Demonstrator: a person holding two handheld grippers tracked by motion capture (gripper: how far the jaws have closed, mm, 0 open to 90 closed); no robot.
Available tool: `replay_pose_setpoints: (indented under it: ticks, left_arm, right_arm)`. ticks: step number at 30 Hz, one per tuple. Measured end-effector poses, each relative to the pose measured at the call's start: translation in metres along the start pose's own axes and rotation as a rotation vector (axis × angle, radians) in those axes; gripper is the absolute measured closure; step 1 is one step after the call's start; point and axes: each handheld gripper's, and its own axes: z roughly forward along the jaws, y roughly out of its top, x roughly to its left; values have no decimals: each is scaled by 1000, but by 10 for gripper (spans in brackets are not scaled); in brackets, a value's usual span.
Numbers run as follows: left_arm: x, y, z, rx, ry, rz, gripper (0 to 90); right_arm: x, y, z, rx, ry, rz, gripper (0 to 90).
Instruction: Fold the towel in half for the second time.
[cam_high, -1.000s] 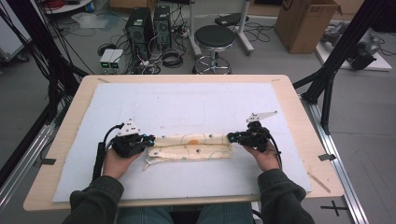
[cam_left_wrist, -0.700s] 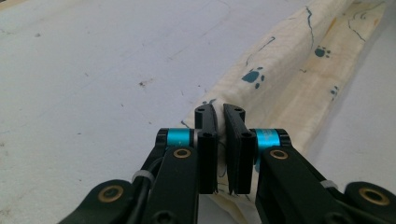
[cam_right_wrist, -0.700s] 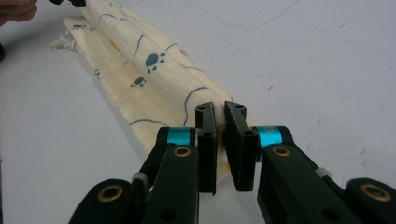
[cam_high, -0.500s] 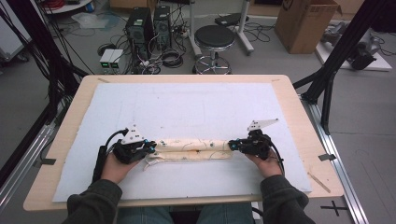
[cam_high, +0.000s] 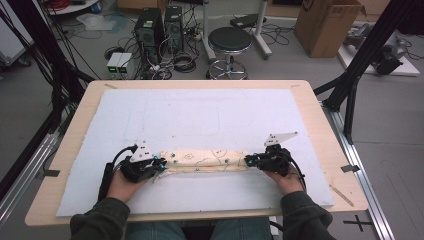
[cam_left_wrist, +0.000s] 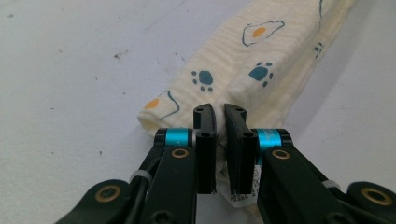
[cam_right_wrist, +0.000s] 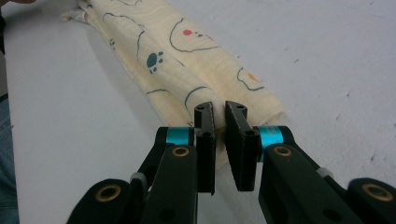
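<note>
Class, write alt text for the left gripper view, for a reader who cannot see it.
The black left gripper pinches the end of a folded cream cloth printed with fried eggs and teal paw prints. The cloth stretches away across a white table cover.

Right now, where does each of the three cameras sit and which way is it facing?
High view: above the person's side, looking forward and down at the table; forearms, left gripper, right gripper.
Left gripper view: rides that gripper, looks along its jaws at the cloth's end.
Right gripper view: rides that gripper, faces the opposite end.
All share the folded cloth.
</note>
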Motion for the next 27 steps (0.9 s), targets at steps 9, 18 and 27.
replay_pose_setpoints:
  ticks: [9, 18, 27]
  left_arm:
    - [-2, -7, -3, -4, -36, -18, 738]
    - [0, -4, -17, -78, -109, -66, 416]
    - [1, 13, -25, -142, -79, -77, 390]
  right_arm:
    - [4, -8, -1, 12, -4, 12, 765]
    - [10, -13, -14, -37, -3, 29, 514]
    - [18, 7, -22, -85, -9, -10, 557]
